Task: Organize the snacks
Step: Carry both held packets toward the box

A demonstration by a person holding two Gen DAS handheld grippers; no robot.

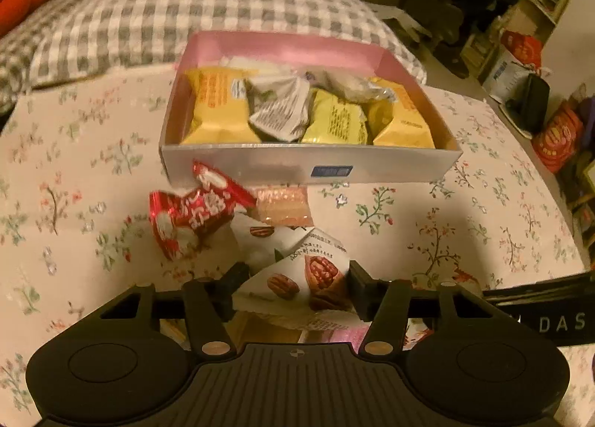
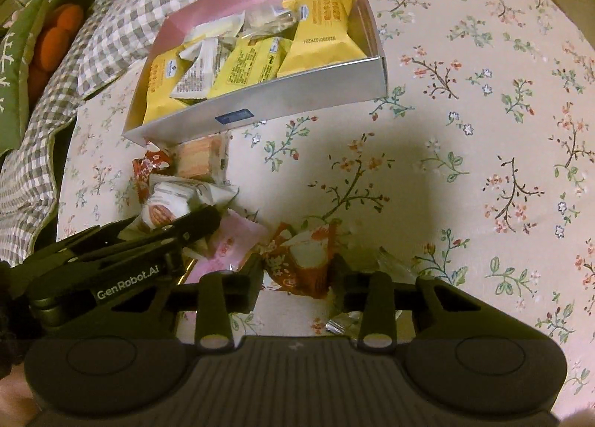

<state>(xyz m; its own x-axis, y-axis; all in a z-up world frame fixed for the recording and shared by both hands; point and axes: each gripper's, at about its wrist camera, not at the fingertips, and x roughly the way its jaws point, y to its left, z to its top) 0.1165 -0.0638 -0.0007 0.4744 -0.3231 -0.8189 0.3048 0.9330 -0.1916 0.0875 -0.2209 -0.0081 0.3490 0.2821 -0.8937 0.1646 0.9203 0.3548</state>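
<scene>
Before the box [image 1: 308, 166], left gripper [image 1: 292, 287] jaws clamped on walnut packet [image 1: 297, 278], right gripper [image 2: 297, 274] jaws clamped on orange packet [image 2: 297, 259]

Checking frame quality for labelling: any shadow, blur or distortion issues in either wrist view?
Left wrist: warm dim light, fisheye bends the box, red wrapper blurred. Right wrist: dark shadow on the tablecloth, box label unreadable.

Both jaws clamped, side by side.

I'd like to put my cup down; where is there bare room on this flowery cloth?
Free: the floral tablecloth right of the box, a wide bare stretch. Crowded: the box is full, and loose snack packets pile in front of it, by both sets of fingers.
</scene>
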